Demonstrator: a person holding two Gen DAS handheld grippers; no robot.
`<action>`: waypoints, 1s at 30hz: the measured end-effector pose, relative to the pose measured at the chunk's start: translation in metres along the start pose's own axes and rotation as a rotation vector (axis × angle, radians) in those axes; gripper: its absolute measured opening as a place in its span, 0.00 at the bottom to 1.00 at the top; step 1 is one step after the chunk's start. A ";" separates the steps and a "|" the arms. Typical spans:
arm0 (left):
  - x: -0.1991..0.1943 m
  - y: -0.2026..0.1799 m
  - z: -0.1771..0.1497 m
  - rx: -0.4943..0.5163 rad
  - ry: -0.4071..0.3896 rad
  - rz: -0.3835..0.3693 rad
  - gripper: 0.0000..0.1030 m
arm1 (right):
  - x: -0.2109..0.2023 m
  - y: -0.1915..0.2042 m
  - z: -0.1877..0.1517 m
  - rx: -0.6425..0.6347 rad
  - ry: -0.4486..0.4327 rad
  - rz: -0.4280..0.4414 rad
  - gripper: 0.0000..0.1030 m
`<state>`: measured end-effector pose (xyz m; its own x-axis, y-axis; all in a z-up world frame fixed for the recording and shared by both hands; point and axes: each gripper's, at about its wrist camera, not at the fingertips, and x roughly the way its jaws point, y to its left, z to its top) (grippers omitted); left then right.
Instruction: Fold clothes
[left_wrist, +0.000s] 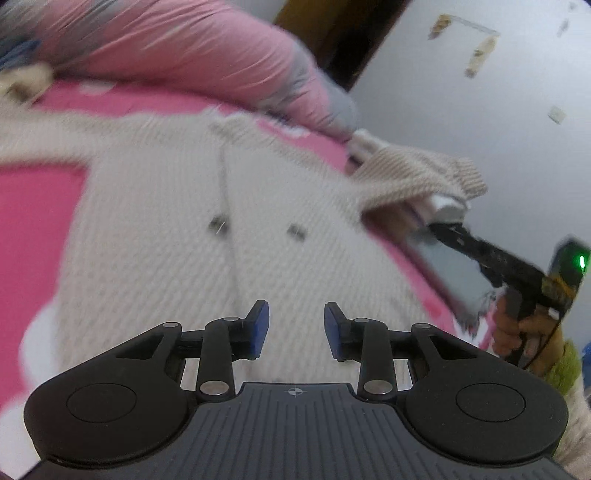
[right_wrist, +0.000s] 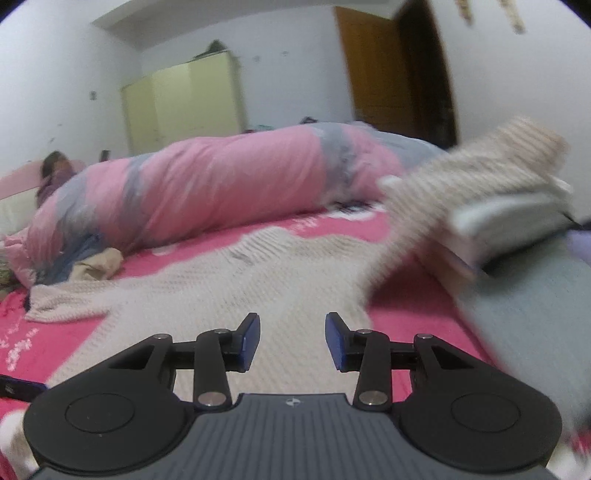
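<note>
A cream knit cardigan (left_wrist: 221, 258) (right_wrist: 258, 273) lies spread on the pink bed sheet (left_wrist: 33, 221) (right_wrist: 424, 306), two dark fasteners (left_wrist: 218, 224) on its front. My left gripper (left_wrist: 297, 328) hovers open just above the knit, nothing between its blue pads. My right gripper (right_wrist: 291, 339) is open and empty over the cardigan's lower part. One sleeve (left_wrist: 417, 173) (right_wrist: 480, 158) is lifted off the bed on the right, draped on a blurred white and grey thing (right_wrist: 498, 214). In the left wrist view a hand (left_wrist: 517, 325) holds a black tool (left_wrist: 487, 258) there.
A rolled pink and grey duvet (left_wrist: 184, 48) (right_wrist: 207, 192) lies across the bed behind the cardigan, a crumpled cream cloth (right_wrist: 99, 266) beside it. A person (right_wrist: 55, 170) lies at the far left. A wardrobe (right_wrist: 184, 103) and a wooden door (right_wrist: 388, 74) stand at the back wall.
</note>
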<state>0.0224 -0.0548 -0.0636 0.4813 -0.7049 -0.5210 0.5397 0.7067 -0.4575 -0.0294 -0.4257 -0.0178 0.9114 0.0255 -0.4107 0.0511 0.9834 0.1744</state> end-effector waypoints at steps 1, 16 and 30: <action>0.013 -0.002 0.007 0.019 -0.006 0.001 0.32 | 0.017 0.004 0.012 -0.005 0.014 0.014 0.40; 0.113 0.045 -0.004 -0.017 -0.002 -0.075 0.31 | 0.375 -0.029 0.088 0.018 0.251 -0.187 0.09; 0.111 0.057 -0.008 -0.071 -0.028 -0.136 0.31 | 0.403 -0.024 0.079 0.117 0.233 -0.060 0.08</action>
<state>0.1013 -0.0921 -0.1529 0.4272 -0.7948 -0.4310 0.5515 0.6068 -0.5724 0.3689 -0.4535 -0.1166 0.7876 0.0221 -0.6158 0.1610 0.9573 0.2403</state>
